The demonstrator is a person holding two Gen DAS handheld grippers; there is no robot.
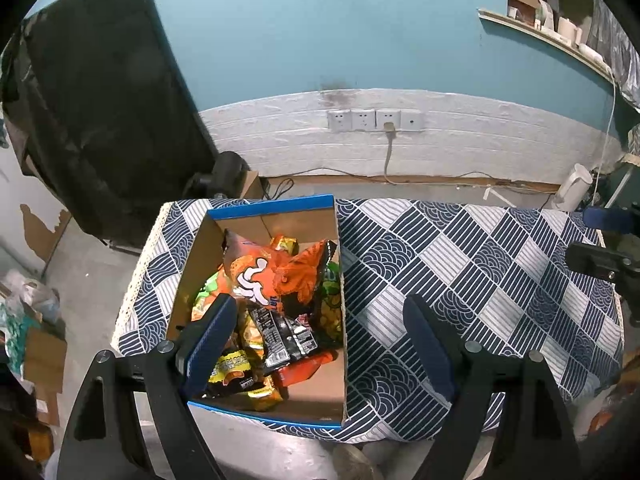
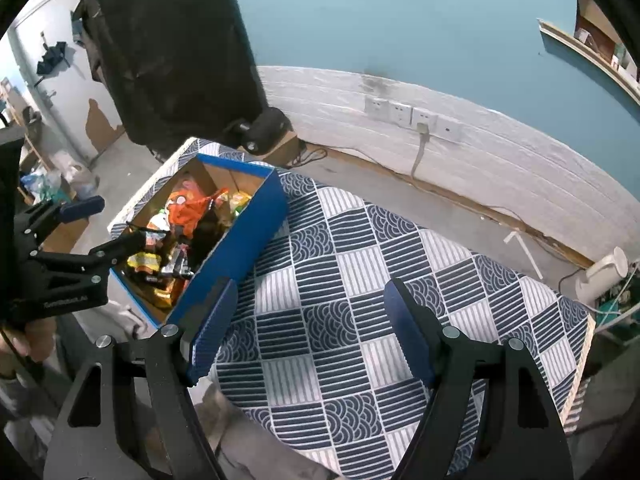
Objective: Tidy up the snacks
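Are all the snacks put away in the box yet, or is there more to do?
It looks nearly finished. The snacks are piled inside the box, and no packet lies on the cloth beside it. Nothing is in hand: the left claw and the right claw are both open and empty. The packets lie jumbled, so tidying them may be all that's left.

Open right gripper (image 2: 310, 312) above checked tablecloth (image 2: 460, 288)

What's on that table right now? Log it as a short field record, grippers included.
table: patterned blue-and-white cloth
box: blue cardboard box, at the table's left end, open
contents: orange snack bag on top; black packet; yellow packet
left gripper: open, above the box
right gripper: open, over bare cloth
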